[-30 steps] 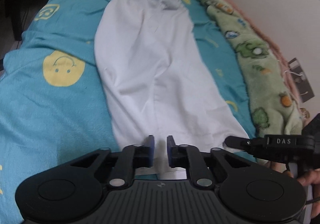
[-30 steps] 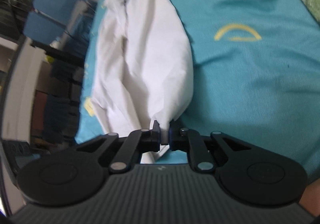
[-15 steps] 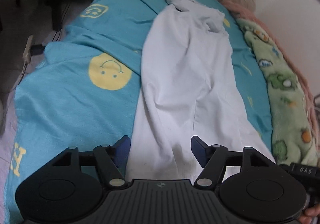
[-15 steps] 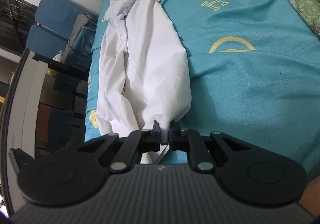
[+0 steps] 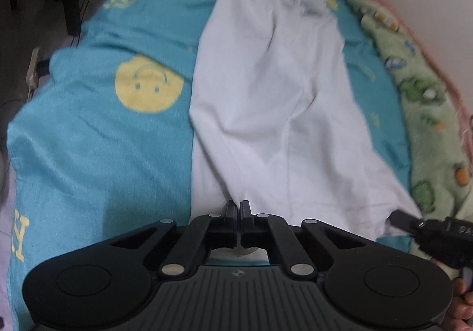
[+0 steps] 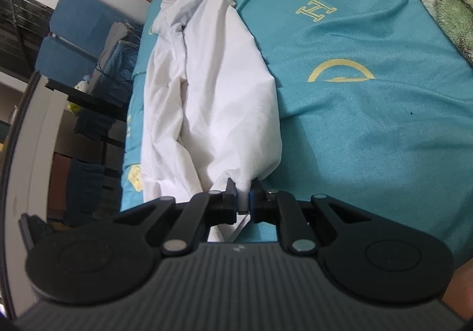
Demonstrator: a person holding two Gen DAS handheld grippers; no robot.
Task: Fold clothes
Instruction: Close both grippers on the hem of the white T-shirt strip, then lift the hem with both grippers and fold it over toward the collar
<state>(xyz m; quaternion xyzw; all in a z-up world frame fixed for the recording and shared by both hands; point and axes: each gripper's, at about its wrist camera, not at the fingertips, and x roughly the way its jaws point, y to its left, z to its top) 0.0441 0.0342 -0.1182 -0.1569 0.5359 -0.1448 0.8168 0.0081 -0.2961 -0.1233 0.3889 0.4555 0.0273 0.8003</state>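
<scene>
A white garment (image 5: pixel 275 100) lies lengthwise down the frame's centre on a teal bedspread (image 5: pixel 97 147). The left tongs (image 5: pixel 238 209) pinch its near hem; the right tongs (image 6: pixel 243 196) clamp a bunched corner.

Both handheld units look identical: matte black plastic, ribbed flat top with a tiny logo in the middle, a round disc on each side. The left gripper (image 5: pixel 238 208) and right gripper (image 6: pixel 243 194) have scissor-style link arms with silver pivot pins and blue pads on the fingertips (image 6: pixel 234 192). White "DAS" lettering runs along one side.
</scene>
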